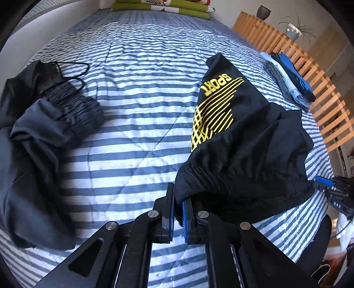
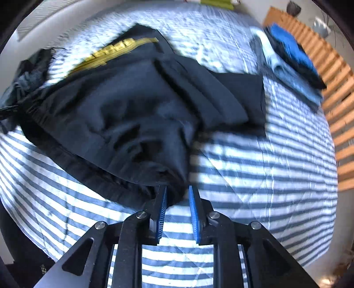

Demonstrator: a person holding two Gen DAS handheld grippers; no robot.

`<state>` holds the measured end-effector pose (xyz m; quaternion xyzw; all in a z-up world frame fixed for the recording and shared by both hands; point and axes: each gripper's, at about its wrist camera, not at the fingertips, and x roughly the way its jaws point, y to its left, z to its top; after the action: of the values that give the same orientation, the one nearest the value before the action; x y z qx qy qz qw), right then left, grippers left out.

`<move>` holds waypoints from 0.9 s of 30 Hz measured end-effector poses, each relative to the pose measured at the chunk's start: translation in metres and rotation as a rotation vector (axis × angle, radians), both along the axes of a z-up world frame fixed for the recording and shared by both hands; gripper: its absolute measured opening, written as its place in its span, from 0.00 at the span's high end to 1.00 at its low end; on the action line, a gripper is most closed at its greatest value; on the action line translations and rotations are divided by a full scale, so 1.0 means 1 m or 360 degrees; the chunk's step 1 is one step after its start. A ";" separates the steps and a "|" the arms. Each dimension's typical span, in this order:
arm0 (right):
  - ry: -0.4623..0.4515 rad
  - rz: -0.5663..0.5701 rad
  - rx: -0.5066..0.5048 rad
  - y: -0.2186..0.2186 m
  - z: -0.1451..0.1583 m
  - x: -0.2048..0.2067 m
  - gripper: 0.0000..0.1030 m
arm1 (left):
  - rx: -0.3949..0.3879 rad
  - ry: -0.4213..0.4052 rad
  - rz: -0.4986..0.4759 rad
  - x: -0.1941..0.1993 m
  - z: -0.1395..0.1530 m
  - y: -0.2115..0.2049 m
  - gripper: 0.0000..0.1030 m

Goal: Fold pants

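Note:
Black pants (image 1: 239, 133) with a yellow "SPORT" print lie bunched on the striped bedcover (image 1: 137, 93), their near waistband edge lifted. My left gripper (image 1: 178, 196) is shut on the left end of that edge. The right gripper (image 1: 327, 188) shows at the far right of the left wrist view, with the fabric drawn taut towards it. In the right wrist view the pants (image 2: 132, 110) spread away to the left, and my right gripper (image 2: 177, 191) is shut on a thick bunch of their edge, the blue pads (image 2: 162, 206) held apart by the cloth.
A second dark grey garment (image 1: 44, 124) with a drawstring lies crumpled at the left. A stack of folded blue and dark clothes (image 1: 287, 77) sits at the bed's right edge, beside a wooden slatted panel (image 1: 320, 93). Green folded bedding (image 1: 163, 6) lies at the far end.

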<state>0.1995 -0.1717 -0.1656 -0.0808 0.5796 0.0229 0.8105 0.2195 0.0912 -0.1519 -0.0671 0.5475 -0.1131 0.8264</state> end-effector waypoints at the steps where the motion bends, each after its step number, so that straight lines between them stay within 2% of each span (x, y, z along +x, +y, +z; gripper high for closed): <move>1: -0.0023 0.0030 0.0011 0.006 0.004 -0.003 0.77 | -0.0002 -0.0005 -0.0002 0.002 0.001 -0.001 0.95; 7: -0.0099 0.0325 -0.0077 0.053 0.002 0.001 0.60 | -0.0003 -0.0008 0.0018 0.015 0.001 0.000 0.95; 11: -0.0066 0.0479 -0.0253 0.084 -0.018 0.004 0.59 | -0.0009 -0.0005 0.0032 0.020 0.001 0.004 0.95; 13: -0.0057 0.0515 -0.0332 0.093 -0.029 0.005 0.60 | -0.0024 0.0008 0.0031 0.020 0.000 0.005 0.95; 16: -0.0053 0.0520 -0.0319 0.094 -0.030 0.004 0.60 | 0.0000 0.0002 0.0022 0.019 0.000 0.005 0.95; 19: -0.0054 0.0536 -0.0179 0.094 -0.017 -0.002 0.59 | 0.0010 -0.0002 0.0022 0.022 0.002 0.003 0.95; 20: -0.0054 0.0556 -0.0181 0.096 -0.015 -0.004 0.58 | 0.0011 -0.0004 0.0024 0.022 0.003 0.003 0.95; 23: -0.0104 0.0585 -0.0286 0.106 -0.020 -0.005 0.57 | -0.0002 -0.0014 0.0039 0.026 0.007 0.005 0.95; 27: -0.0073 0.0596 -0.0306 0.112 -0.033 0.006 0.57 | -0.0015 -0.0026 0.0048 0.029 0.012 0.006 0.95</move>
<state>0.2053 -0.0600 -0.1988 -0.2646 0.5353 0.1158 0.7937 0.2480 0.0975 -0.1402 -0.0783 0.5390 -0.1038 0.8322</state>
